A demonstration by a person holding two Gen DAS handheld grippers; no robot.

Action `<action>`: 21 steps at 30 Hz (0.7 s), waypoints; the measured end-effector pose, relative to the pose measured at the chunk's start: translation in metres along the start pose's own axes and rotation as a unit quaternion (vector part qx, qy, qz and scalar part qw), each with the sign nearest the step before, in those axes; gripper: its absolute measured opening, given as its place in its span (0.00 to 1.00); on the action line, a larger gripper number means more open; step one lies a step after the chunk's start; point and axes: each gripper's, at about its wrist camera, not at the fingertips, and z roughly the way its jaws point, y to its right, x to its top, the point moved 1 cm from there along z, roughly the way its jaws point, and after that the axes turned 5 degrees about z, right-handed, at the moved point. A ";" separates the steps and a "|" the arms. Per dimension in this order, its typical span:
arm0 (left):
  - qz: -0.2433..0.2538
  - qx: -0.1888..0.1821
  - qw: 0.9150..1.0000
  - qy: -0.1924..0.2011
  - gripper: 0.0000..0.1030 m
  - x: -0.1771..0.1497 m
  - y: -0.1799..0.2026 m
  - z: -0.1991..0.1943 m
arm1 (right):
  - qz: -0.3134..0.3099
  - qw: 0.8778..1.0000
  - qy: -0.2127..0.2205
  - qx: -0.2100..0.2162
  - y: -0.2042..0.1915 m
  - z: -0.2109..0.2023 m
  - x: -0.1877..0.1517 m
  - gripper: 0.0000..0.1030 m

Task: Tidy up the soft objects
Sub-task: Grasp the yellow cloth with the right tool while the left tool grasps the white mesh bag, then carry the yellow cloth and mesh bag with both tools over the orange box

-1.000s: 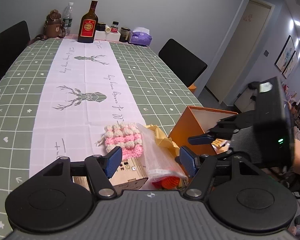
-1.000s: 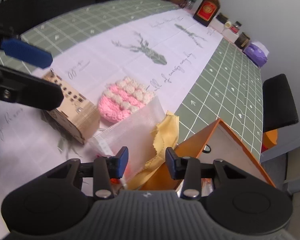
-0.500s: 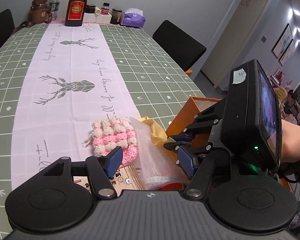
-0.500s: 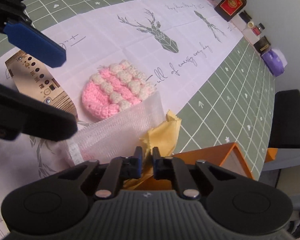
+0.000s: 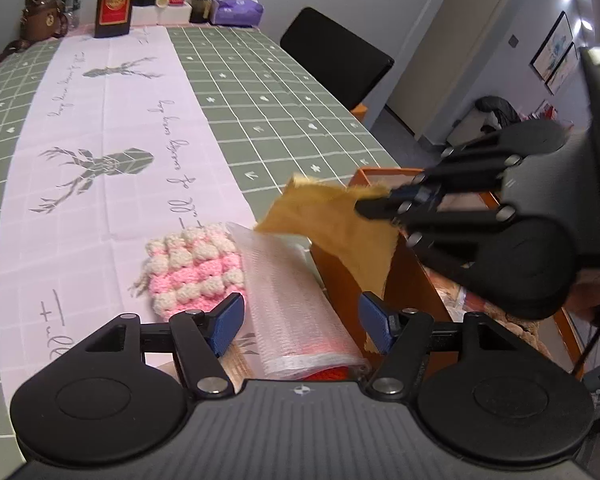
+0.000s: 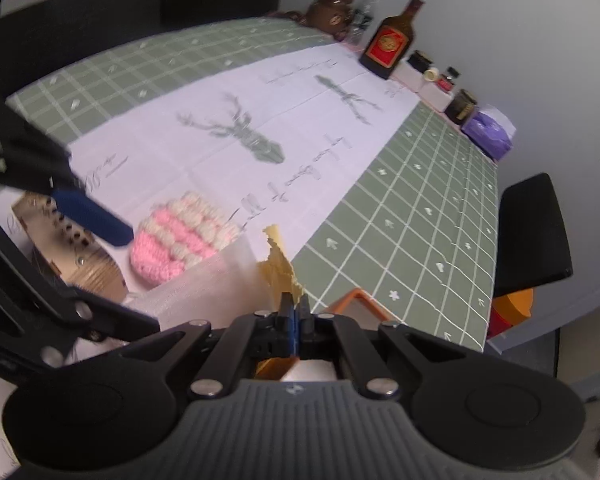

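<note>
Yellow cloth (image 5: 336,220), which lay beside our mesh bag (image 5: 296,304) and pink knit (image 5: 192,268), now hangs lifted over the orange box (image 5: 404,280), pinched in our right gripper (image 6: 295,312); our left gripper (image 5: 300,316) gapes, grasping nothing.

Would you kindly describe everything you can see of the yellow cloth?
The yellow cloth is a thin, mustard-coloured piece of fabric with frayed edges. The right gripper is shut on its upper edge and holds it off the table, so it hangs in loose folds in front of the orange box, with its lower tip behind the left gripper's right finger. It hangs beside the white mesh bag. In the right wrist view only a ragged tip shows above the closed fingers.
</note>
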 end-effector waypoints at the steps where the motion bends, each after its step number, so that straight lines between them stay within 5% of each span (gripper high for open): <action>1: 0.003 -0.001 1.000 -0.008 0.75 0.001 0.002 0.004 | 0.011 1.000 0.006 0.002 0.005 -0.006 0.000 0.00; 16: 0.006 0.080 0.990 -0.114 0.68 0.005 0.028 0.064 | 0.069 0.997 0.028 0.020 0.024 -0.033 -0.028 0.00; 21: 0.023 0.108 0.986 -0.125 0.35 0.004 0.033 0.076 | 0.078 0.996 0.032 0.026 0.023 -0.033 -0.032 0.00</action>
